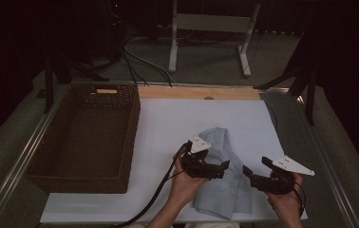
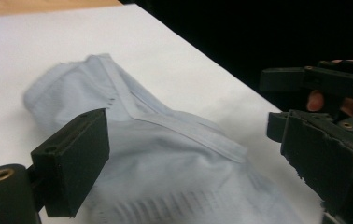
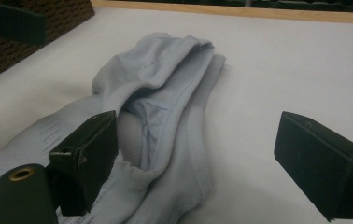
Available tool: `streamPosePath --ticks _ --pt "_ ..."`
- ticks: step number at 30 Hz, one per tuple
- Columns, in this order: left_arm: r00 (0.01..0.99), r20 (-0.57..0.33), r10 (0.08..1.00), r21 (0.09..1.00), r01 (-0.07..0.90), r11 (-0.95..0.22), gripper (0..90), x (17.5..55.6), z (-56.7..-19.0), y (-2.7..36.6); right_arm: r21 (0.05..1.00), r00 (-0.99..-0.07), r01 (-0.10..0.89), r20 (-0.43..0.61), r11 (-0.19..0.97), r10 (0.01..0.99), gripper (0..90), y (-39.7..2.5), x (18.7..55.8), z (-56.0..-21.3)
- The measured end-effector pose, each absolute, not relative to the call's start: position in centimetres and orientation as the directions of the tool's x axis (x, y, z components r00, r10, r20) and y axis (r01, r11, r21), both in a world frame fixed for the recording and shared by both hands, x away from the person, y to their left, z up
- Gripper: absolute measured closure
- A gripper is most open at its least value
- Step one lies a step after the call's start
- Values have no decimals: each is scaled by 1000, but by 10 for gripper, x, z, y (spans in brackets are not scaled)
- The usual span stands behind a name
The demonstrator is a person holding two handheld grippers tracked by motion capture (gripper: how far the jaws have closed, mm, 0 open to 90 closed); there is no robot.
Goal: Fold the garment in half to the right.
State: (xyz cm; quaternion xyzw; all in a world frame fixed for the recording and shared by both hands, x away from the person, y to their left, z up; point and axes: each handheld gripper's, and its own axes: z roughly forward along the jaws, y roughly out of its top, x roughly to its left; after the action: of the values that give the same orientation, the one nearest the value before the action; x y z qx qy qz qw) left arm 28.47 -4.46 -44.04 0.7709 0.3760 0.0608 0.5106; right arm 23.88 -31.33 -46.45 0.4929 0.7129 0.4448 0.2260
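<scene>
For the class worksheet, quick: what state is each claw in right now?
Left claw: open, holding nothing, over the pale blue garment.
Right claw: open, holding nothing, beside it.

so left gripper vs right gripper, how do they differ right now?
The left gripper hangs over the light blue garment, while the right gripper sits at the garment's right edge. The left gripper's grey plate tilts up toward the camera; the right gripper's plate lies flatter. Shared: both point at each other, jaws open, holding nothing.
</scene>
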Motion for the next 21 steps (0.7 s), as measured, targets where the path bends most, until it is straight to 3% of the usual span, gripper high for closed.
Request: streamPosePath --ticks 1,14,21 --pt "708 -276 650 836 511 -201 39 284 -440 -44 856 -412 503 117 119 904 140 -313 239 -465" --pt "696 -241 676 839 500 -216 38 283 -449 -28 833 -446 532 121 154 887 169 -300 241 -471" --pt "687 -240 686 835 506 -215 38 283 -453 -20 812 -447 559 125 167 886 244 -295 243 -474"
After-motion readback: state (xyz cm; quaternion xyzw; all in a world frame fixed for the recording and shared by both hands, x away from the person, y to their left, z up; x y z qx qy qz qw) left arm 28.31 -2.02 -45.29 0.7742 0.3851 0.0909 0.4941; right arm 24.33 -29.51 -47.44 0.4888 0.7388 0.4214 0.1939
